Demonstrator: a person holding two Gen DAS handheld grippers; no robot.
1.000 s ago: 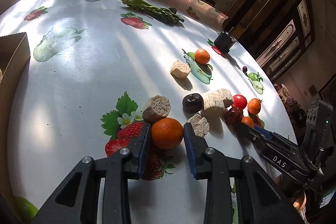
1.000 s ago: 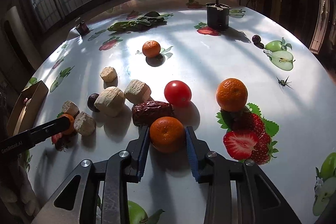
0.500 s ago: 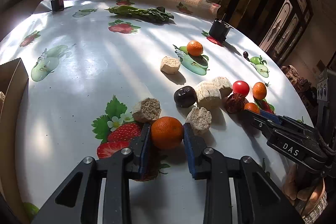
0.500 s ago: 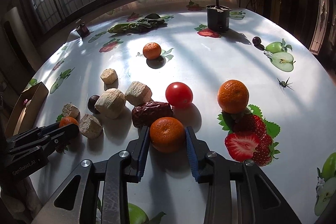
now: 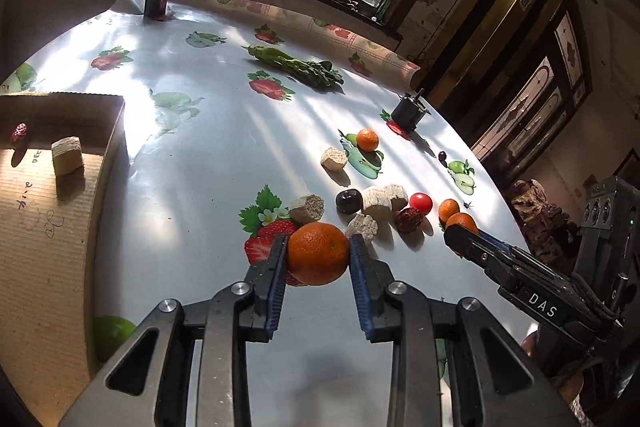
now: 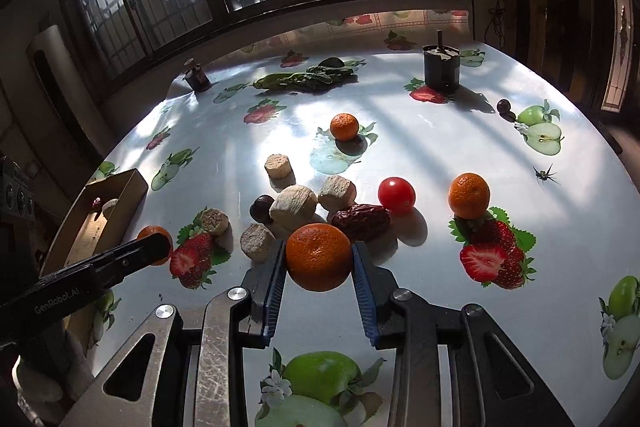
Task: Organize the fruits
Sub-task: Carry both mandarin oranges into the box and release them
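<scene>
"DAS" on right tool (image 5: 462, 227); "GenRobot.AI" left tool (image 6: 154, 245).

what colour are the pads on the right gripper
Blue pads, clamped on an orange; clearest in the right wrist view.

we see two oranges lifted off the table, each pinched between blue pads — one orange (image 5: 318, 253) on the left, another orange (image 6: 319, 256) on the right. two more oranges (image 6: 469, 195) (image 6: 344, 126), a cherry tomato (image 6: 396, 194) and a wrinkled red date (image 6: 361, 221) lie on the table.
</scene>
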